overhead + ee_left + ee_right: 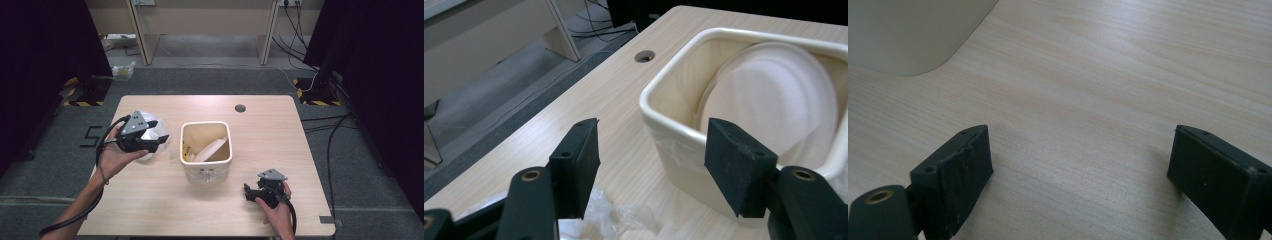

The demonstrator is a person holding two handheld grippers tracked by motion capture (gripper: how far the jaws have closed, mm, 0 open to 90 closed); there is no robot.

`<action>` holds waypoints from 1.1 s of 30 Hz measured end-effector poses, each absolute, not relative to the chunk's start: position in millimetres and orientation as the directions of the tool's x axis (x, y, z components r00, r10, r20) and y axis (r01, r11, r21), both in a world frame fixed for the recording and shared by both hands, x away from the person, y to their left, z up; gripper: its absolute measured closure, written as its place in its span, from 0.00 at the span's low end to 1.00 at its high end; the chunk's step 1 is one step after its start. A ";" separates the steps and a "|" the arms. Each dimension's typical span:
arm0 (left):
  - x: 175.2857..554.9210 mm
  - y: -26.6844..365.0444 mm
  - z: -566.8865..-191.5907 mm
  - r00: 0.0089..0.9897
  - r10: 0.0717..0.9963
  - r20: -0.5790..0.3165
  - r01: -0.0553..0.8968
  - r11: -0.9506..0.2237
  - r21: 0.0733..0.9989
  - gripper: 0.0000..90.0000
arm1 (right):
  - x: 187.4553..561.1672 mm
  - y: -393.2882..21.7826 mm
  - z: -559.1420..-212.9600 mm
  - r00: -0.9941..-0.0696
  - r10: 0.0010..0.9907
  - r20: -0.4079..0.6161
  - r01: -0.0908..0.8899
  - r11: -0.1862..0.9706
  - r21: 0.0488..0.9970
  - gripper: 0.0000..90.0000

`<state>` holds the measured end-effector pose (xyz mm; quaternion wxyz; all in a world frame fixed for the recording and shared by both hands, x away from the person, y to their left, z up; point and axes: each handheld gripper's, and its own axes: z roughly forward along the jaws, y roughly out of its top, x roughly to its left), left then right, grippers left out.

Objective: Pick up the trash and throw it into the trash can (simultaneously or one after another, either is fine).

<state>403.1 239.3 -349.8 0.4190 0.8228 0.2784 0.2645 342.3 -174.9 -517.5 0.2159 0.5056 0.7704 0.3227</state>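
Writing that can be read shows nowhere. From above, the left gripper (pixel 159 131) is held over a clear plastic bag (pixel 152 135), pointing at the bin (pixel 205 167); the right gripper (pixel 248 192) rests low beside the bin.

Left gripper view: jaws apart, bag (pixel 614 217) below them, plate (pixel 774 100) in the bin (pixel 674 117) ahead.

Right gripper view: jaws wide apart over bare table (pixel 1108 75).

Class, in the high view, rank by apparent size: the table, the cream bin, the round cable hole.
1. table
2. cream bin
3. cable hole; it lies farther from the camera, yet is plainly smallest.
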 end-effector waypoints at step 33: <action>458.3 249.8 -462.6 0.623 0.748 0.230 0.408 -0.561 0.721 0.50 | 342.3 -174.8 -517.5 -0.395 0.919 -0.005 0.640 0.279 0.716 0.12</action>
